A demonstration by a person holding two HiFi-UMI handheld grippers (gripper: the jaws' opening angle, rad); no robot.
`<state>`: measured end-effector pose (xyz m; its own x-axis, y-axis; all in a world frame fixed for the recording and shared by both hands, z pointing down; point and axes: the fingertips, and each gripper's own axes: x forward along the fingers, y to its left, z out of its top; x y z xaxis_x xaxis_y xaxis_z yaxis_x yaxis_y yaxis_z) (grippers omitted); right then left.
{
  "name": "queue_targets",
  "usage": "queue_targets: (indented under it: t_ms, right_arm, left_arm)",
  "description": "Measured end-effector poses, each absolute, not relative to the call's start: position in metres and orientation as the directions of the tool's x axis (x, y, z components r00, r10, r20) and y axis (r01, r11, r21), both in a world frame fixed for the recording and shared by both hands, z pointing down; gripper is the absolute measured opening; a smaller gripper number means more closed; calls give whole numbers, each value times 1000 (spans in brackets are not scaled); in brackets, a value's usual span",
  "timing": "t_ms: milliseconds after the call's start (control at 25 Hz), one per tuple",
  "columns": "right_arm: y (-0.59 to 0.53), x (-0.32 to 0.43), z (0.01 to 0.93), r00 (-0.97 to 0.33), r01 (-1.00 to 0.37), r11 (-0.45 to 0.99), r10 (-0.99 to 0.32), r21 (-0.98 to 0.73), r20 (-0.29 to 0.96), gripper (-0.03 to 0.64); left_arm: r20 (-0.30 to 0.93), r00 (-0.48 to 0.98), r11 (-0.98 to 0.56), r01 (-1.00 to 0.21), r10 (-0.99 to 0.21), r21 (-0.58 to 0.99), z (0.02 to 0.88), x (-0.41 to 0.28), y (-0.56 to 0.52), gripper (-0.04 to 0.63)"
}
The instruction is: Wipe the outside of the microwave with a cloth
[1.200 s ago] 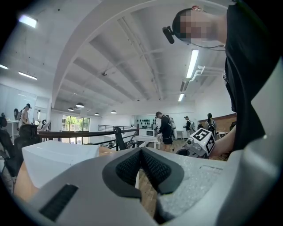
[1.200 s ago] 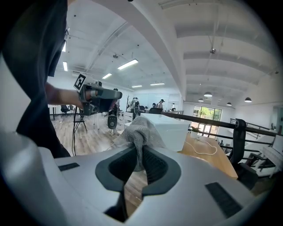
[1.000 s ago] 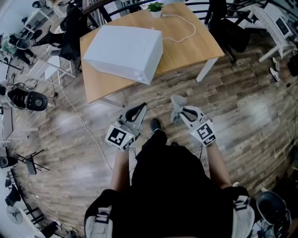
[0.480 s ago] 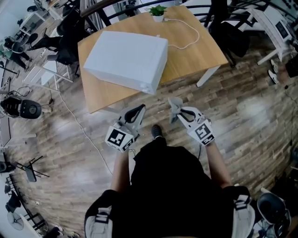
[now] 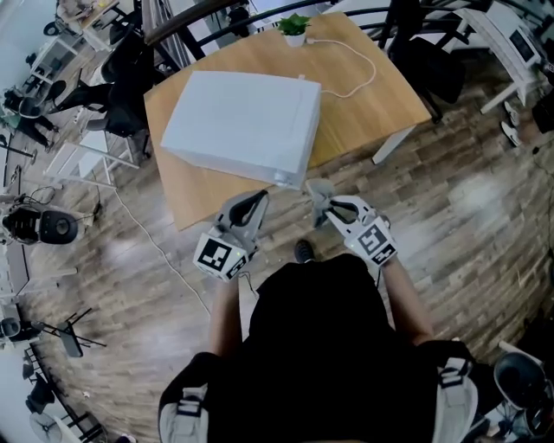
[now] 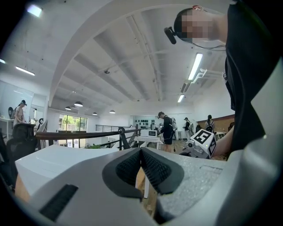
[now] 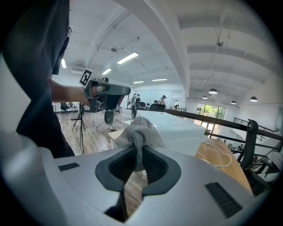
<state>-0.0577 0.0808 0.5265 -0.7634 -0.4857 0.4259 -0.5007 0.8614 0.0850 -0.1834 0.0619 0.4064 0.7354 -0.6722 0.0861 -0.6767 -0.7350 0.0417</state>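
Note:
A white microwave (image 5: 242, 125) sits on a wooden table (image 5: 372, 91); it also shows in the right gripper view as a white box (image 7: 172, 128) and at the left of the left gripper view (image 6: 57, 161). My right gripper (image 5: 327, 204) is shut on a grey cloth (image 5: 318, 192), bunched above its jaws (image 7: 138, 134), close to the microwave's near corner. My left gripper (image 5: 249, 208) hovers over the table's front edge below the microwave, its jaws shut with nothing between them (image 6: 140, 165).
A white cable (image 5: 355, 73) runs from the microwave's back across the table toward a small potted plant (image 5: 293, 24). Chairs (image 5: 121, 82) and stands crowd the left; a dark chair (image 5: 424, 52) stands at the table's right. Wooden floor lies underfoot.
Both grippers have advanced toward the table. The cloth in the right gripper is now near the microwave's front corner, and the left gripper has reached the table edge.

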Motion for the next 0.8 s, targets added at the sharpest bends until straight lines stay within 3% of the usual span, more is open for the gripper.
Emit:
queue_targets:
  t_ms: [360,800]
  right_arm:
    - [55,-73,540,-795,-456,888,-434,53,423,37]
    - [15,-92,562,-875,-248,969,-230,15,425,37]
  left_arm:
    - [127,719,-719,-693,-683,59,414,-182,51,2]
    - [144,589,-590,-807,-796,40,401,-175,20,2]
